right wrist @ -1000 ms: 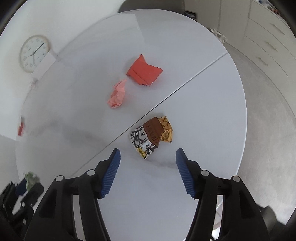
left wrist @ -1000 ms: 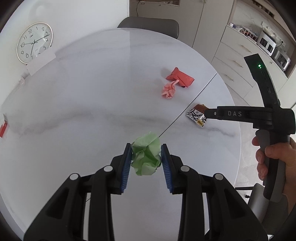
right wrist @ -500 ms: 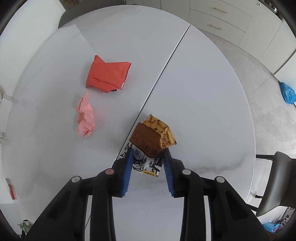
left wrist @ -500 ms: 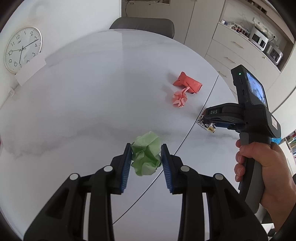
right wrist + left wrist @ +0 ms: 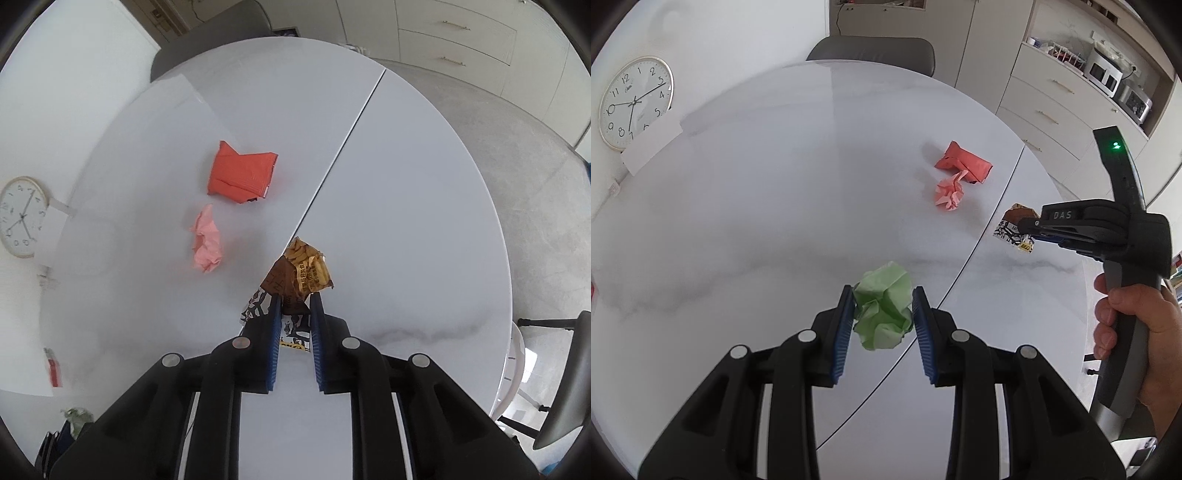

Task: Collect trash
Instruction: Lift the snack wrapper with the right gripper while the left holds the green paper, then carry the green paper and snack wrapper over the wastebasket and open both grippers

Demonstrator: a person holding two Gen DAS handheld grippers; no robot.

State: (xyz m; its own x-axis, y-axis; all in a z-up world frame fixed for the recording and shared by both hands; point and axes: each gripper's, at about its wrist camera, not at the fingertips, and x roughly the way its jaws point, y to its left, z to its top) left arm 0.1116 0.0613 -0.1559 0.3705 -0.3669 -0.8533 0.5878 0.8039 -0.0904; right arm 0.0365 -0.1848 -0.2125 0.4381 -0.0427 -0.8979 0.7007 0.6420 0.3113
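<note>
Both my pairs of jaws are clamped on trash. My left gripper squeezes a crumpled ball of pale green paper above the white marble-look round table; it is feather-light and springy, so a grip across its middle should do. My right gripper pinches a brown, orange and black-and-white snack wrapper by its near end, close to the table's seam. That film looks slick and floppy, and I judge it could slide out. A crumpled pink paper wad and a folded red foil pouch lie just beside each other farther out, both light, best taken across their bulk.
</note>
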